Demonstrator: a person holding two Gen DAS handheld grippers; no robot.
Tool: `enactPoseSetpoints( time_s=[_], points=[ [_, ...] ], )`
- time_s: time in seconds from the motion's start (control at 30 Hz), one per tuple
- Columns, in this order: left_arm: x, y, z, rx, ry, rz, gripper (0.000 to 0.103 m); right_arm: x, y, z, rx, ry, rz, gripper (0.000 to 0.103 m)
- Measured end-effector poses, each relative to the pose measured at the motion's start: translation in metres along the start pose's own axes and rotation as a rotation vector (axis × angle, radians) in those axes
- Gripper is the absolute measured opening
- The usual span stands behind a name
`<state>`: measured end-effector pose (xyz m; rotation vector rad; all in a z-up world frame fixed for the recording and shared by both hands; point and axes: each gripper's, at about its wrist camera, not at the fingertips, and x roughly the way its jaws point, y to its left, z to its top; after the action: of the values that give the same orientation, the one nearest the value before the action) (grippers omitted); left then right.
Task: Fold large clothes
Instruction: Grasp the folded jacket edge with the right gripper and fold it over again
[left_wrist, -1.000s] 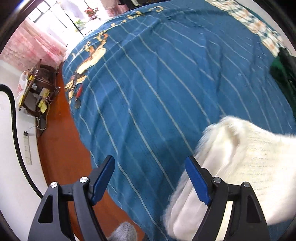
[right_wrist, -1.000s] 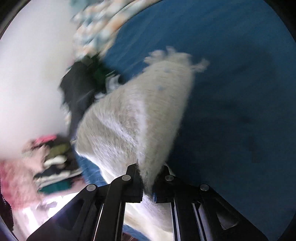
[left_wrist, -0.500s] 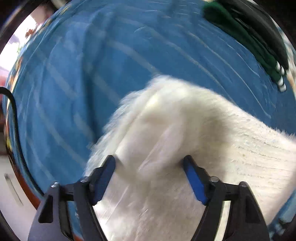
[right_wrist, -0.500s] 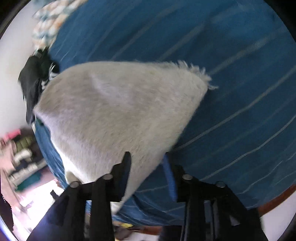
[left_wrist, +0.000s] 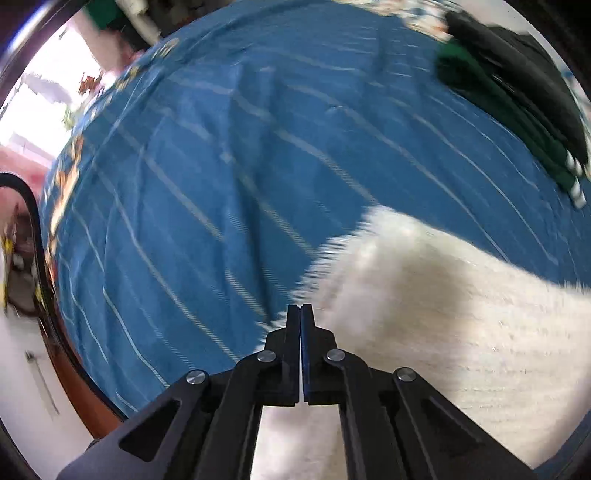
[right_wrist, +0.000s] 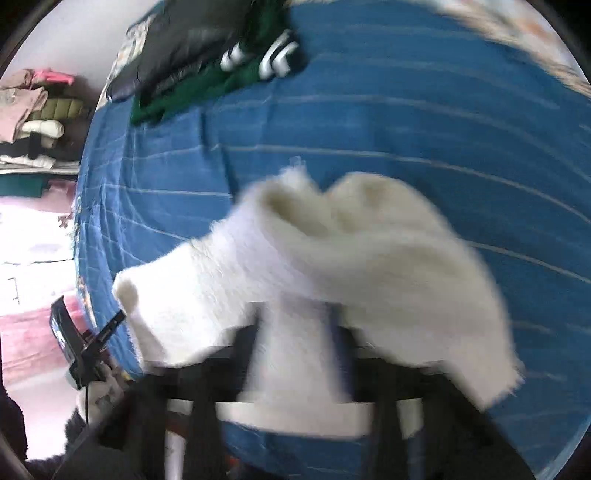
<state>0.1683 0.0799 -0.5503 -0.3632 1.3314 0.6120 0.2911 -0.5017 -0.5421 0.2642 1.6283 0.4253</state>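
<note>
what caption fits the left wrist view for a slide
Left gripper shut at the fringe of a fluffy white garment on a blue striped bedspread.

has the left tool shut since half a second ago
Yes. The left tool now has its fingers pressed together at the near fringe of the white sweater on the blue bedspread; half a second ago they stood wide apart around it.

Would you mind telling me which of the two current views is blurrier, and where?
Right wrist view: heavy motion blur smears the right hand-held gripper and the white sweater. Left wrist view: the left hand-held gripper is crisp; the blue bedspread streaks, and the window is overexposed.
</note>
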Motion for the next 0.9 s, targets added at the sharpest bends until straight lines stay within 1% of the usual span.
enactPoseSetpoints(
  time_s=[0.03, 0.07, 0.13, 0.17, 0.2, 0.3, 0.33, 0.37, 0.4, 0.47, 0.5, 0.53, 0.57, 0.63, 0.67, 0.7, 0.77, 0.8, 0.83, 0.9],
  points=[
    [0.002, 0.007, 0.002, -0.019, 0.004, -0.011, 0.000, 0.015, 0.002, 0.013, 0.019, -0.014, -0.025, 0.010],
    [0.002, 0.012, 0.003, -0.030, 0.009, -0.020, 0.000, 0.030, 0.009, 0.034, 0.043, -0.025, -0.036, 0.009],
    [0.000, 0.020, 0.008, -0.049, 0.006, -0.030, 0.000, 0.056, -0.005, 0.052, 0.123, -0.049, -0.051, 0.007],
    [-0.004, 0.020, 0.008, -0.039, -0.003, -0.028, 0.000, 0.068, -0.012, 0.058, 0.156, -0.047, -0.046, 0.006],
    [-0.008, 0.018, 0.008, -0.018, -0.009, -0.026, 0.003, 0.077, -0.017, 0.064, 0.180, -0.044, -0.036, 0.004],
    [-0.021, 0.009, 0.010, 0.019, -0.042, -0.039, 0.004, 0.078, -0.023, 0.081, 0.237, -0.005, 0.015, 0.004],
    [-0.028, 0.002, 0.008, 0.029, -0.051, -0.040, 0.004, 0.072, -0.022, 0.084, 0.234, 0.008, 0.022, 0.007],
    [-0.033, -0.001, 0.007, 0.035, -0.061, -0.036, 0.004, 0.065, -0.020, 0.084, 0.227, 0.007, 0.029, 0.008],
    [-0.039, -0.005, 0.008, 0.040, -0.084, -0.039, 0.005, 0.050, -0.016, 0.081, 0.209, -0.012, 0.033, 0.008],
    [-0.048, -0.014, 0.009, 0.042, -0.105, -0.061, 0.017, 0.027, -0.001, 0.073, 0.157, -0.060, 0.029, 0.011],
    [-0.050, -0.018, 0.009, 0.039, -0.107, -0.077, 0.051, 0.020, 0.007, 0.069, 0.132, -0.074, 0.033, 0.013],
    [-0.050, -0.024, 0.011, 0.040, -0.105, -0.088, 0.098, 0.015, 0.016, 0.064, 0.106, -0.083, 0.046, 0.013],
    [-0.049, -0.030, 0.011, 0.047, -0.109, -0.097, 0.103, 0.008, 0.021, 0.057, 0.089, -0.081, 0.063, 0.013],
    [-0.046, -0.043, 0.009, 0.070, -0.109, -0.091, 0.103, 0.021, 0.035, 0.054, 0.055, -0.039, 0.093, 0.013],
    [-0.043, -0.051, 0.007, 0.078, -0.096, -0.095, 0.103, 0.030, 0.039, 0.054, 0.049, -0.022, 0.077, 0.013],
    [-0.041, -0.058, 0.006, 0.082, -0.087, -0.098, 0.103, 0.052, 0.042, 0.055, 0.048, 0.012, 0.022, 0.013],
    [-0.039, -0.071, 0.004, 0.091, -0.082, -0.100, 0.103, 0.091, 0.037, 0.060, 0.065, 0.037, -0.053, 0.009],
    [-0.041, -0.079, 0.003, 0.102, -0.084, -0.104, 0.103, 0.108, 0.032, 0.064, 0.082, 0.034, -0.047, 0.006],
    [-0.044, -0.086, 0.001, 0.112, -0.096, -0.099, 0.103, 0.112, 0.030, 0.069, 0.106, 0.017, -0.019, 0.004],
    [-0.055, -0.101, -0.003, 0.140, -0.119, -0.101, 0.103, 0.105, 0.028, 0.080, 0.160, 0.061, 0.013, 0.005]
  ],
)
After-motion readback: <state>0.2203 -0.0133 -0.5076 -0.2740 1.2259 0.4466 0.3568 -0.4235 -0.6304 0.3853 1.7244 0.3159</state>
